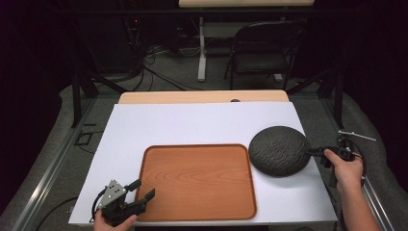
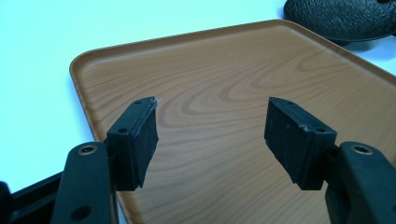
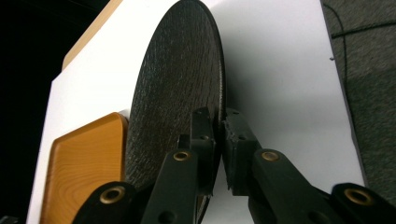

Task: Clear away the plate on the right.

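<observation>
The right gripper (image 1: 315, 151) had its jaws pinched on the rim of the black plate (image 1: 279, 150) at its 3 o'clock edge, prob. to lift it w/o touching the face. The plate sat on the white board (image 1: 192, 120), just beside the wooden tray (image 1: 197, 180), at the tray's 2 o'clock. The left gripper (image 1: 142, 189) waited at the tray's 8 o'clock corner, jaws wide apart, holding nothing, maybe to steady the tray. Room was dark; a folding chair (image 1: 262, 53) stood at 12 o'clock beyond the table, cables on a grey floor.
</observation>
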### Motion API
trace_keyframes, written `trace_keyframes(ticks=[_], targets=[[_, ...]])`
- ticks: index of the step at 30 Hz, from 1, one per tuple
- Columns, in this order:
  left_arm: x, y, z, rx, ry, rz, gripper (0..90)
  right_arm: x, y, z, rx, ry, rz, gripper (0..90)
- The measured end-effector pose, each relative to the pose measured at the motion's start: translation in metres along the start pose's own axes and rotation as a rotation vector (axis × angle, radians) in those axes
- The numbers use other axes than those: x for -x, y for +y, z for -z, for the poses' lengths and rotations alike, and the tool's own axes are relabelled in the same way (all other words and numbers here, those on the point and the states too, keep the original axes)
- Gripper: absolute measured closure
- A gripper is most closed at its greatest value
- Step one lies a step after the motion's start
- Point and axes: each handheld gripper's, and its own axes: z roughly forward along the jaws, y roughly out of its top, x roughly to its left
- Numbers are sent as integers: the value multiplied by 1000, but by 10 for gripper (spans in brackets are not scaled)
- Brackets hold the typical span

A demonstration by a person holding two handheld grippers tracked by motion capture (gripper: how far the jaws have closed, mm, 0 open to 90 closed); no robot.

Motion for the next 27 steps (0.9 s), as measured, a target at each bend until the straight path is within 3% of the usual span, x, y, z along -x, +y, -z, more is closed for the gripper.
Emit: trace_keyframes(ticks=[13, 16, 22, 27], targets=[[0, 0, 0, 3, 2, 3, 344, -1, 6, 0, -23, 35, -17, 870], [0, 0, 0, 3, 4, 5, 345, -5, 9, 0, -29, 33, -15, 875], [0, 0, 0, 3, 1, 3, 344, -17, 17, 2, -64, -2, 43, 875], [0, 0, 0, 3, 3, 4, 345, -22, 23, 1, -87, -16, 39, 876]])
